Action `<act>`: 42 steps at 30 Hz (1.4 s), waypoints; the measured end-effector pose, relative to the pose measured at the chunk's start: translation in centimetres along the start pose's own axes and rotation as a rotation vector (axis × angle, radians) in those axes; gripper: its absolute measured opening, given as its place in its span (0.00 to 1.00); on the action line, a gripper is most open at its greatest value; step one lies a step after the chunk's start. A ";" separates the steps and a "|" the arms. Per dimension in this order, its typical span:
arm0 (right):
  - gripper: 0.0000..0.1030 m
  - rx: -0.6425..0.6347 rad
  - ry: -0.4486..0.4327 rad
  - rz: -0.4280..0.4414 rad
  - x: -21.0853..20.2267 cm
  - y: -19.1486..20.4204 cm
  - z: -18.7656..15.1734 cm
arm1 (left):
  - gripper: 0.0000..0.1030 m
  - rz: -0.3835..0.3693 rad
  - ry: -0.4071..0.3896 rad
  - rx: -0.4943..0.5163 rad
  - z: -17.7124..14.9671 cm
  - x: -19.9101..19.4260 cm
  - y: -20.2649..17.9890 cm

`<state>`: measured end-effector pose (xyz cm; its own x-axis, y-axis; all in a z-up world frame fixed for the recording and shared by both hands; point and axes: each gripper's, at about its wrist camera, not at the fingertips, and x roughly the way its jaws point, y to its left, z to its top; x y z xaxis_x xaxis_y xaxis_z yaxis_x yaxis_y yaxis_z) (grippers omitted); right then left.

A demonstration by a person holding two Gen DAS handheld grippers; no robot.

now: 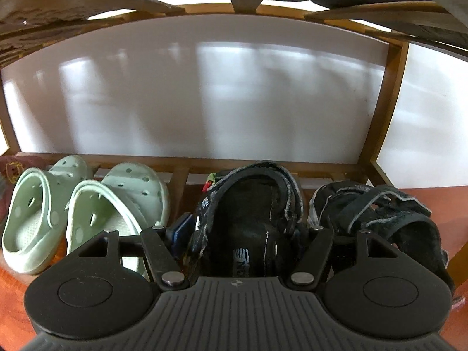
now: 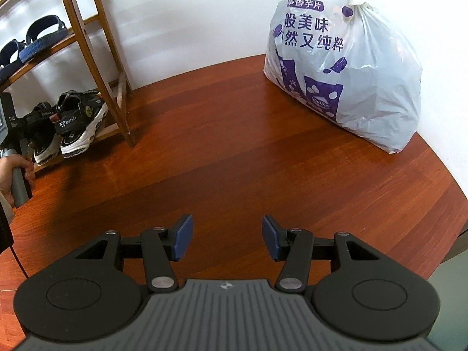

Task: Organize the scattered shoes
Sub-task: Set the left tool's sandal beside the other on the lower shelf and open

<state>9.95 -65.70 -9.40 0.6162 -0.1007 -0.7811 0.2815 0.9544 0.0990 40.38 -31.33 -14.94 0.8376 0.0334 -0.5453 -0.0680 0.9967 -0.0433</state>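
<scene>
1. We see a red-brown wood floor [image 2: 234,134] meeting a plain white wall [image 2: 190,14], with a wooden shoe rack [image 2: 96,58] standing against that wall.
2. A tied white plastic bag [image 2: 351,67] with purple print sits on the floor by the wall, well apart from the rack.
3. On the rack's bottom shelf, a pair of pale green clogs [image 1: 87,204] stands at the left, heels toward us.
4. Right of them is a black sandal [image 1: 251,219] with worn, greyed strap edges, and its mate [image 1: 380,213] lies just beside it at the shelf's right end.
5. Our left gripper [image 1: 242,234] straddles the heel of the first sandal; its fingers are mostly hidden, so we cannot tell whether the pads press on the shoe.
6. Our right gripper [image 2: 227,238] hangs over bare floor, its blue pads [image 2: 184,238] spread with nothing between them.
7. From the right wrist we see a hand [image 2: 11,172] on the left gripper's handle, and blue slippers [image 2: 38,38] one shelf up.
</scene>
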 end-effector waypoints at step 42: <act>0.64 -0.014 -0.021 0.093 -0.1 1.7 -0.5 | 0.92 -0.123 0.092 0.130 -7.1 -8.5 -2.7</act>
<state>10.01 -63.97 -9.47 0.6545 -0.0175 -0.7558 0.2123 0.9637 0.1616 29.53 -34.78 -16.13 0.7821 -0.0896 -0.6167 0.1072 0.9942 -0.0084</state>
